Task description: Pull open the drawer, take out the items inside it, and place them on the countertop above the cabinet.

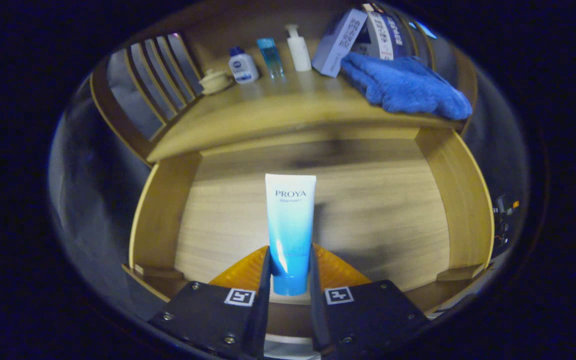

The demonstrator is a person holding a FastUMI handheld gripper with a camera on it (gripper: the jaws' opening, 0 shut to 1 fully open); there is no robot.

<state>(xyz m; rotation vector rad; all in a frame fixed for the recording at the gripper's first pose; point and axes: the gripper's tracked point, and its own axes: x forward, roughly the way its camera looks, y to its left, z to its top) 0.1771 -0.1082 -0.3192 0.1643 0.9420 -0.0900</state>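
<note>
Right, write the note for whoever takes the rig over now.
Gripper: shut on the tube, fingers pressing its lower end, cap down, over the open drawer.
Done: drawer pulled open, tube gripped.
Countertop carries a jar, three bottles, a box and a blue towel; bare space at its front middle.
Left: carry the tube up and set it on the countertop. I see nothing else in the drawer.

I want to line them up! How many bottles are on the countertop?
3, in a row on the countertop, left of the box: a white bottle, a blue bottle, a white pump bottle. The box and towel may hide more.
</note>
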